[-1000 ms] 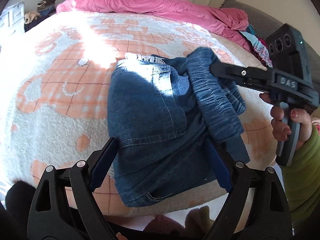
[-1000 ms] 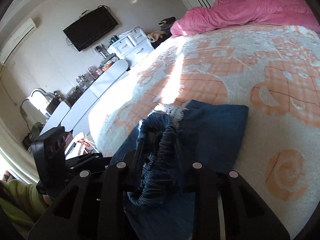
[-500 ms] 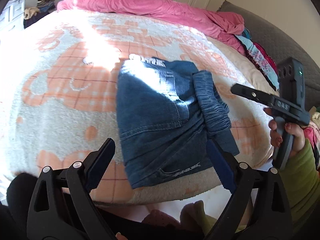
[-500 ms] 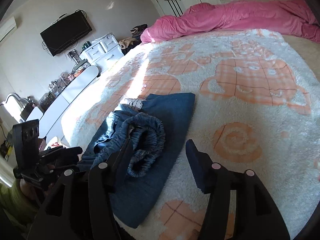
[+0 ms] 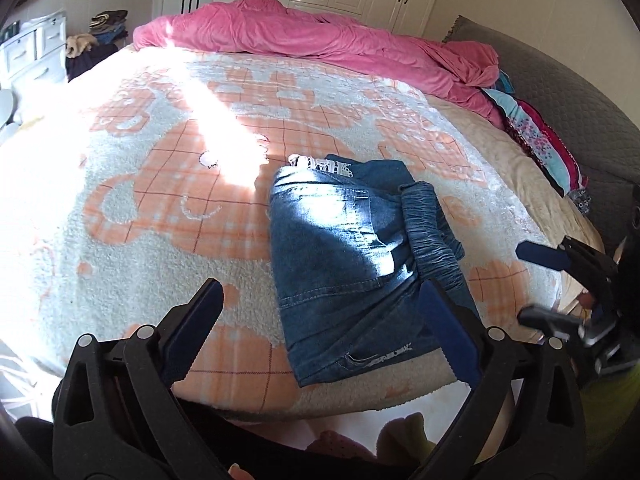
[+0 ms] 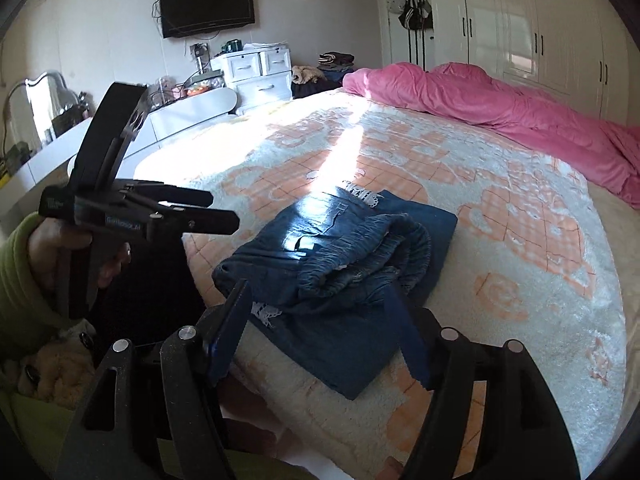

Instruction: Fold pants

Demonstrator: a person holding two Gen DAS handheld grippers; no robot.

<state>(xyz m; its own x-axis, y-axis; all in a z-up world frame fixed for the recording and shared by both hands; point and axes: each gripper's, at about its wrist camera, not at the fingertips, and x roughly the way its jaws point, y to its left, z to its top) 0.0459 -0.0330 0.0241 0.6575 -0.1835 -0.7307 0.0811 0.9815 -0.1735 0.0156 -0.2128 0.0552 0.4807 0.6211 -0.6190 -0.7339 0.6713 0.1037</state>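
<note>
The left wrist view is filled by a bed covered with a white and peach plush blanket point(image 5: 168, 208), on which the folded denim pants point(image 5: 340, 264) are laid near the front edge, their gathered waistband point(image 5: 430, 236) uppermost on the right of the bundle and a strip of white lace point(image 5: 320, 165) showing at the far end. The left gripper point(image 5: 324, 332) is held above the near edge of the pants with its jaws opening, already spread very wide, and nothing is pinched between them. The right gripper point(image 5: 536, 284), blurred at the right edge of this view, is seen clear of the fabric. In the right wrist view its jaws are likewise opening; the pants point(image 6: 340, 272) are seen beyond them, but no cloth is gripped by the blue pads point(image 6: 228, 332). A crumpled pink duvet point(image 5: 320, 40) is piled along the far side of the bed.
</note>
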